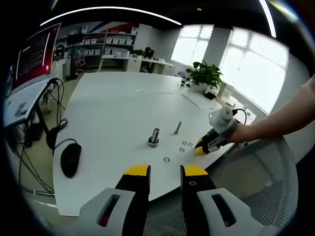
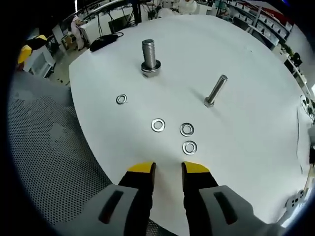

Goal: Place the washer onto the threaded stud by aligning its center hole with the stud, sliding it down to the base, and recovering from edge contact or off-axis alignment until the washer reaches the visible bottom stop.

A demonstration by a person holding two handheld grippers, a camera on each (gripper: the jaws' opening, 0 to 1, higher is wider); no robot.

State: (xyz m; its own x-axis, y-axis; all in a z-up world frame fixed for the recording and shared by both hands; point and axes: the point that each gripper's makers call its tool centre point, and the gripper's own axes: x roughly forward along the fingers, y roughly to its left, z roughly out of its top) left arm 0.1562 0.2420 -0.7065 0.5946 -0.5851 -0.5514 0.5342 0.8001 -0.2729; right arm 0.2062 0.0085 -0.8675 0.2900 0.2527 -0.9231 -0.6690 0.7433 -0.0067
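Note:
A thick threaded stud (image 2: pixel 149 53) stands upright on the white table (image 2: pixel 246 59), with a metal collar at its base. In the left gripper view the stud (image 1: pixel 154 135) is ahead of my left gripper (image 1: pixel 165 173), which is open and holds nothing, back over the table's near edge. Several flat washers lie loose on the table; the nearest washer (image 2: pixel 189 147) is just ahead of my right gripper (image 2: pixel 168 170), which is open and empty. One washer (image 2: pixel 121 99) lies closer to the stud. The right gripper (image 1: pixel 201 148) hovers by the washers (image 1: pixel 182 149), held on a person's arm.
A slimmer bolt (image 2: pixel 215 91) stands tilted on its head to the right of the stud. A black mouse (image 1: pixel 70 159) and cables lie at the table's left edge. A mesh chair (image 2: pixel 39 147) sits below the near edge. A potted plant (image 1: pixel 204 73) is at the far side.

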